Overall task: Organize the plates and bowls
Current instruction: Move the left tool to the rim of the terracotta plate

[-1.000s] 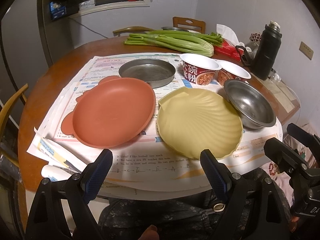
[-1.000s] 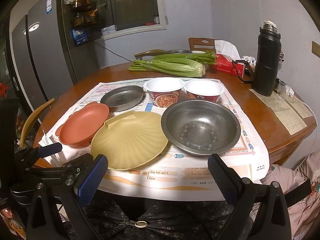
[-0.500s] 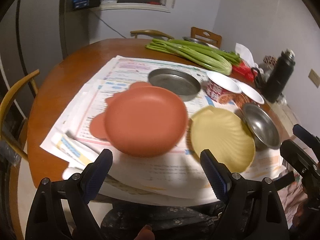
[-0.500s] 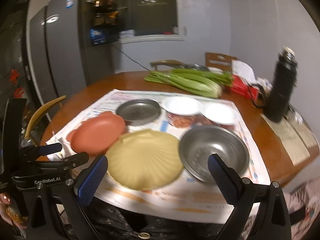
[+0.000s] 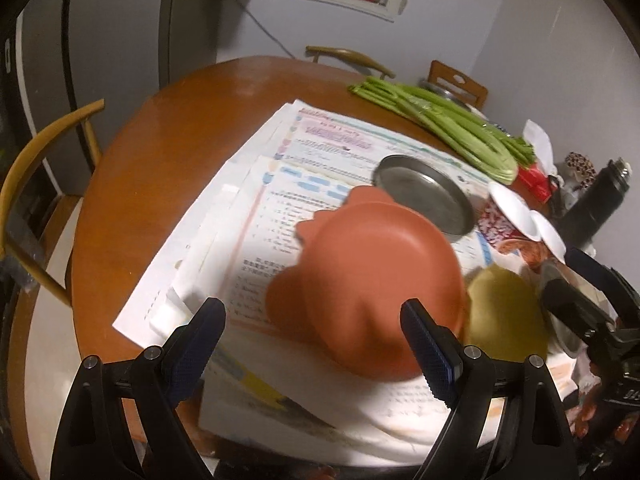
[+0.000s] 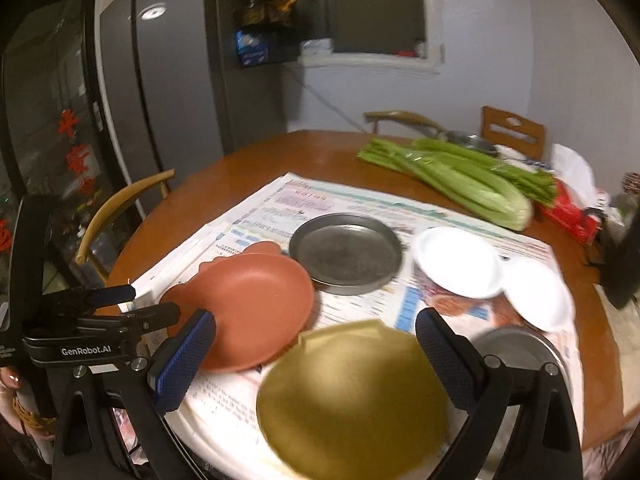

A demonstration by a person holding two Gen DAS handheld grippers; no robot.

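Terracotta plastic makes up the red plate (image 5: 380, 288), which is laid on the newspaper (image 5: 256, 216) over a round wooden worktop (image 5: 160, 160). Just beside it, nearer the right gripper, the yellow plate (image 6: 352, 396) is set, its scalloped rim close to the red plate's edge; whether the two rims touch cannot be told through the blur. A steel pan (image 6: 346, 254) is placed behind the red plate, and two white-lidded noodle cups (image 6: 458, 262) are stood side by side to the pan's right. A steel bowl (image 6: 516, 346) is partly hidden behind the right gripper's finger, next to the yellow plate. Celery (image 6: 452, 174) is spread across the far part of the worktop, with a red packet (image 6: 568, 212) at its end and a black flask (image 5: 596, 208) near the edge. Wooden chairs (image 6: 124, 200) are drawn up around the worktop, and a dark fridge (image 6: 180, 80) is seen behind.

The left gripper (image 5: 312, 344) is held above the near edge of the red plate, its jaws spread wide, with nothing between them and nothing touched. The right gripper (image 6: 316, 360) is held over the yellow plate, its jaws likewise spread wide and empty.
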